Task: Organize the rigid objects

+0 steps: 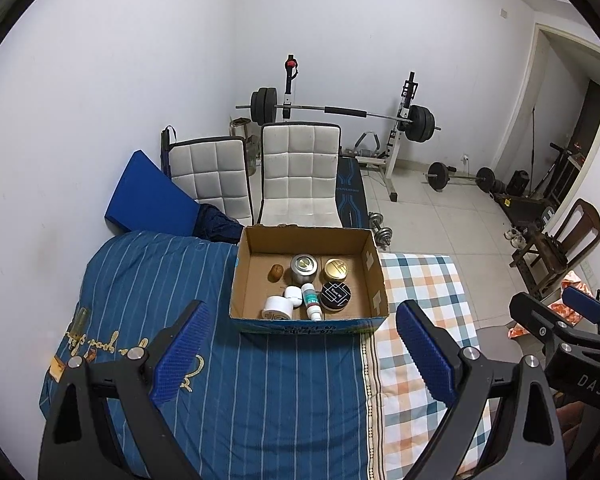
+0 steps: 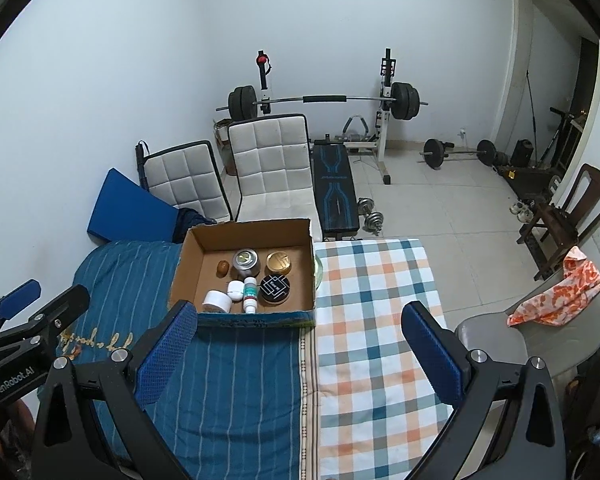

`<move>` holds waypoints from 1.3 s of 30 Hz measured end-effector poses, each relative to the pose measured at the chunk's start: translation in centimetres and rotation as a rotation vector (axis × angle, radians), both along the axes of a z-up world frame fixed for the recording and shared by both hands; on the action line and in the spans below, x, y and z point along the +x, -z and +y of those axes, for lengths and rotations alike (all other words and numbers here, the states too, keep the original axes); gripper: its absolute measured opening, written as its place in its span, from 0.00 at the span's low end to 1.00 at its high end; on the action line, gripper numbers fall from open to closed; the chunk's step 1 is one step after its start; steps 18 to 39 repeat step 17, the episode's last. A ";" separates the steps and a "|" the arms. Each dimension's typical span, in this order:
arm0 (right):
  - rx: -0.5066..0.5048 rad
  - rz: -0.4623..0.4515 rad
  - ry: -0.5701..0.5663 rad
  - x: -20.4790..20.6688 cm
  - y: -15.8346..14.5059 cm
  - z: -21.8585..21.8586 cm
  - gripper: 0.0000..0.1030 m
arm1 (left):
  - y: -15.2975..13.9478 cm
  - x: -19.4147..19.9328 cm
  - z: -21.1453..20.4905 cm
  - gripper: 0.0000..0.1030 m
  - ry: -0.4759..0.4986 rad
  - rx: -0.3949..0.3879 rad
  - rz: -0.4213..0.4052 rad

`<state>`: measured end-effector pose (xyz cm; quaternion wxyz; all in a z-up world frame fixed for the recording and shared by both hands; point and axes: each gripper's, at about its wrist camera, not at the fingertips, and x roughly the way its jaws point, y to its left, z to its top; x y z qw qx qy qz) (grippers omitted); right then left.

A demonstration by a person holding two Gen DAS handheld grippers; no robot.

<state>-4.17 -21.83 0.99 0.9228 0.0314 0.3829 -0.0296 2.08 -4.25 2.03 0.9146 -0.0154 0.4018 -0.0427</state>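
An open cardboard box (image 1: 374, 276) (image 2: 188, 256) sits on the bed. Inside are a silver tin (image 1: 303, 268) (image 2: 245, 262), a gold-lidded tin (image 1: 335, 269) (image 2: 281, 262), a black round tin (image 1: 335, 295) (image 2: 275, 289), a white jar (image 1: 278, 308) (image 2: 217, 301), a small white cap (image 1: 293, 294), a white bottle (image 1: 311, 301) (image 2: 250, 294) and a brown nut-like piece (image 1: 276, 273) (image 2: 221, 268). My left gripper (image 1: 300, 344) is open and empty above the blue striped cover, short of the box. My right gripper (image 2: 300, 344) is open and empty, to the right of the left one (image 2: 24, 300).
The bed has a blue striped cover (image 1: 260, 392) and a checked sheet (image 2: 372, 320). Two white chairs (image 1: 300, 176), a blue cushion (image 1: 148, 192) and a weight bench with barbell (image 1: 340, 112) stand behind. A grey chair with orange cloth (image 2: 556, 300) is at the right.
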 end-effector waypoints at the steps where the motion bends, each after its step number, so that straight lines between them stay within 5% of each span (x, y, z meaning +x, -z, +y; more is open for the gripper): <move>1: 0.000 0.000 0.005 0.0 0.1 0.0 1.00 | 0.0 0.0 0.0 0.93 -0.001 -0.001 0.001; 39: -0.013 -0.003 0.032 -0.3 0.5 0.2 1.00 | 0.2 -0.1 0.2 0.93 -0.001 -0.002 -0.010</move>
